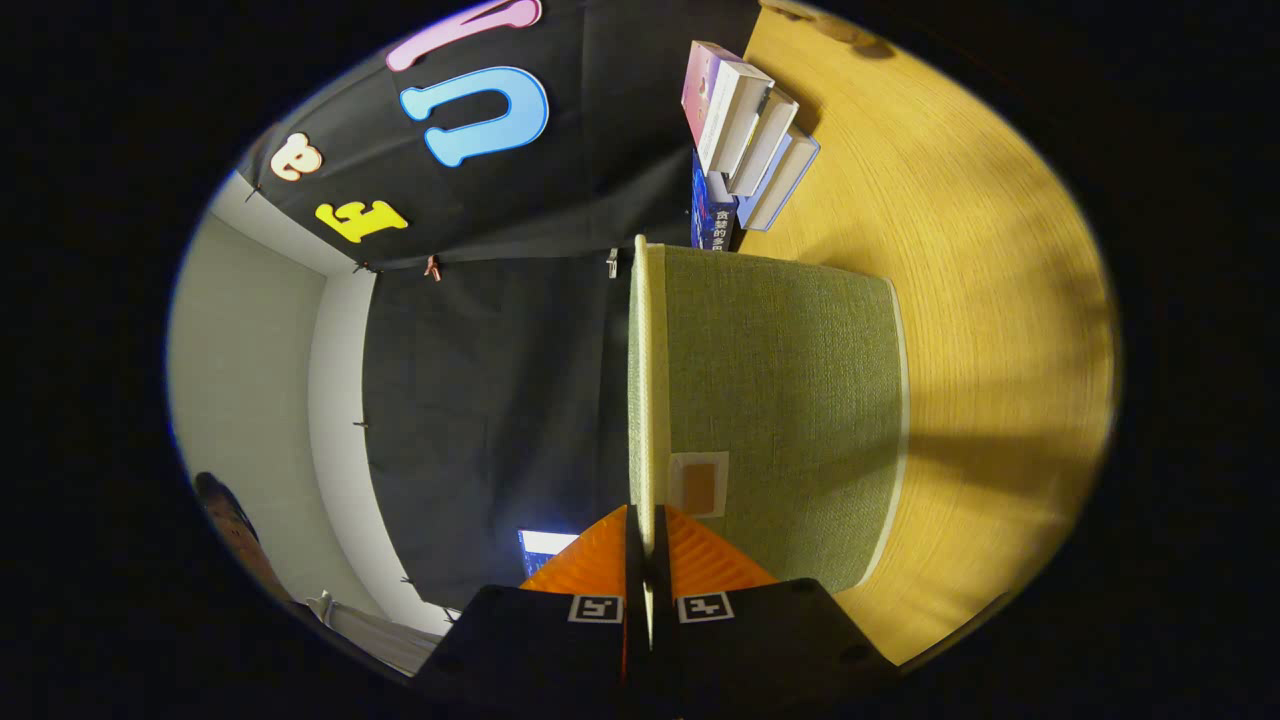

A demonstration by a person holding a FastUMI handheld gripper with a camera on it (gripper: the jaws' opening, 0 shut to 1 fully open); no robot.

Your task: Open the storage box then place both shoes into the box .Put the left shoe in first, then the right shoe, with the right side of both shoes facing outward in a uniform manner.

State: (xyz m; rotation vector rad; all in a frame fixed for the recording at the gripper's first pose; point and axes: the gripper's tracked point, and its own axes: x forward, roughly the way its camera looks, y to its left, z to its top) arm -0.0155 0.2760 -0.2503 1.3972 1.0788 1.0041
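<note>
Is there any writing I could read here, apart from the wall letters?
White characters on the dark blue book, on its spine: too small to read reliably.
The patch on the storage box: blank.
The markers on the gripper, shut on the lid: square patterns, no words.

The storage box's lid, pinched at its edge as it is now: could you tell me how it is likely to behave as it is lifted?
The lid looks like a thin, flat board, so it should probably stay stiff, not flop. The gripper has its fingers closed on its rim, so it likely weighs little. The green storage box seems fabric-covered and light; it may shift on the smooth wooden table.
</note>
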